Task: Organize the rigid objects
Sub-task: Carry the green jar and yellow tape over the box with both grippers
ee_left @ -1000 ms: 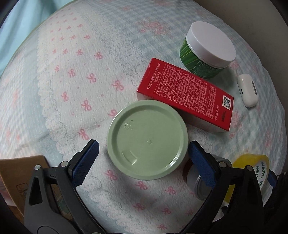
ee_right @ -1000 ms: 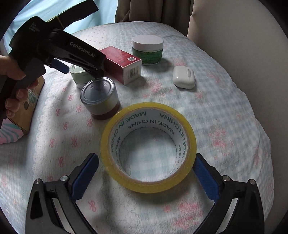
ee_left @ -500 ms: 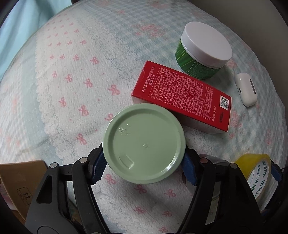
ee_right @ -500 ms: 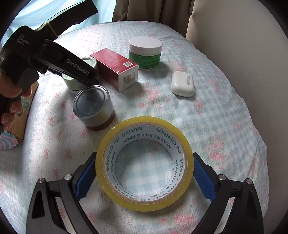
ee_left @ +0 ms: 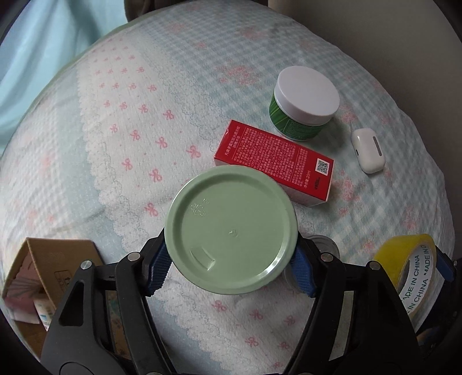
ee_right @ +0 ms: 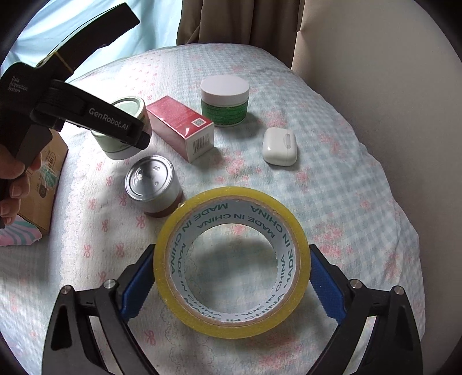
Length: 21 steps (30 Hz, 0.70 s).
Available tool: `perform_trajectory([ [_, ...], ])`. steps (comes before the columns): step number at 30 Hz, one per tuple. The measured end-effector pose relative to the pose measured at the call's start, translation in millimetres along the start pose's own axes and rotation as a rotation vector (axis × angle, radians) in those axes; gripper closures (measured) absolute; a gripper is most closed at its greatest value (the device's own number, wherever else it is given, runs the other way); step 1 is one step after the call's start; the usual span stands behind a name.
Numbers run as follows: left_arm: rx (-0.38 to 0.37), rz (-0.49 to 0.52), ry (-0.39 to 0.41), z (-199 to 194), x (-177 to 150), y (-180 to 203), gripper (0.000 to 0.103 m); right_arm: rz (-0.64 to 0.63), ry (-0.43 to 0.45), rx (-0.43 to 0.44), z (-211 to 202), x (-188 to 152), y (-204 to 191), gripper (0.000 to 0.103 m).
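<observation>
Left wrist view: left gripper [ee_left: 231, 269] pinches the pale green round-lidded plastic tub [ee_left: 231, 229], just beside the red carton [ee_left: 274, 161]; lift straight up.

Right wrist view: right gripper [ee_right: 232, 284] clamps the yellow tape roll [ee_right: 232, 261] above the bow-print cloth [ee_right: 346, 202]; keep it level.

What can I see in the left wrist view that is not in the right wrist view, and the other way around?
Only the left wrist view shows the full flat top of the pale green lid and both blue pads gripping it.
Only the right wrist view shows the silver tin's top, the red box's barcode end, the curtain and the person's hand.
Both show the red box, the white-lidded green jar, the white earbud case, the yellow tape roll and the cardboard box.
</observation>
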<state>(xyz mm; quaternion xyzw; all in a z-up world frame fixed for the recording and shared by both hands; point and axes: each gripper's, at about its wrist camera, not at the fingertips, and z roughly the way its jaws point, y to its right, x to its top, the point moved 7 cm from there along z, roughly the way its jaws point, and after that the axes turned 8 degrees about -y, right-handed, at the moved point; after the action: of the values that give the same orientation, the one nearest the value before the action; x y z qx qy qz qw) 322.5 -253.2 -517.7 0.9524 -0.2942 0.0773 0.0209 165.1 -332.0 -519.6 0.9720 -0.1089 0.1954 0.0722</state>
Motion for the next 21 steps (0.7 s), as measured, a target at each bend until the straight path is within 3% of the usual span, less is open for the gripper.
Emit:
perform_trajectory([
  [12,-0.030,-0.107,0.128,-155,-22,-16,0.035,0.009,0.096,0.027,-125,40,17,0.007],
  [21,0.008,-0.229,0.215,-267,-78,-78,0.035,-0.102,0.165,0.083,-222,87,-13,0.007],
])
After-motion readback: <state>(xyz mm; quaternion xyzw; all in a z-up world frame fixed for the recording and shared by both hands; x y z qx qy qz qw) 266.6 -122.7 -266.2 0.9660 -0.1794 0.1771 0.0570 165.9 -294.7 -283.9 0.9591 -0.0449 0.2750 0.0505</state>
